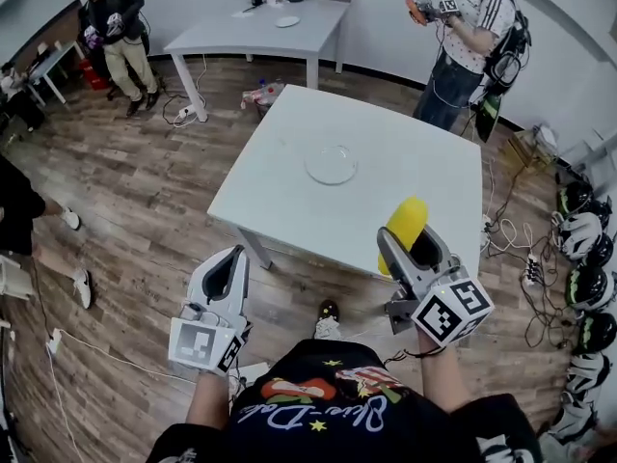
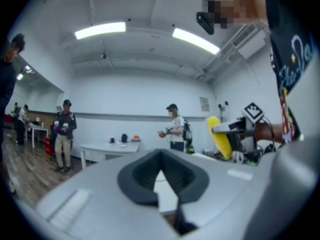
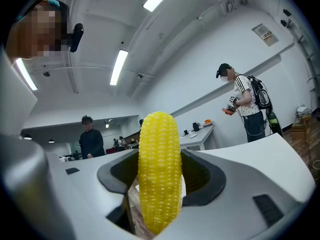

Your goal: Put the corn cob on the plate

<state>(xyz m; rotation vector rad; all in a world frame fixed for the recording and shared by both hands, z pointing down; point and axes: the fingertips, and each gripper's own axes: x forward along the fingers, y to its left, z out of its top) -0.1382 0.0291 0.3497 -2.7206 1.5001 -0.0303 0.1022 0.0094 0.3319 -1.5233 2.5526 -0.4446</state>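
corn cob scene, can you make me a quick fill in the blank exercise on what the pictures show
1. The yellow corn cob is clamped between the jaws of the person's ____ gripper.
2. The left gripper has its jaws together and holds ____.
3. The clear plate on the white table is ____, with no food on it yet.

Missing words: right; nothing; empty

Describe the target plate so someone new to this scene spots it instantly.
Start at the large white table straight ahead of the person, nearer than the far table by the wall. The plate lies on it, left of its middle. It is clear glass, almost see-through, unlike the small opaque white dish on the far table.
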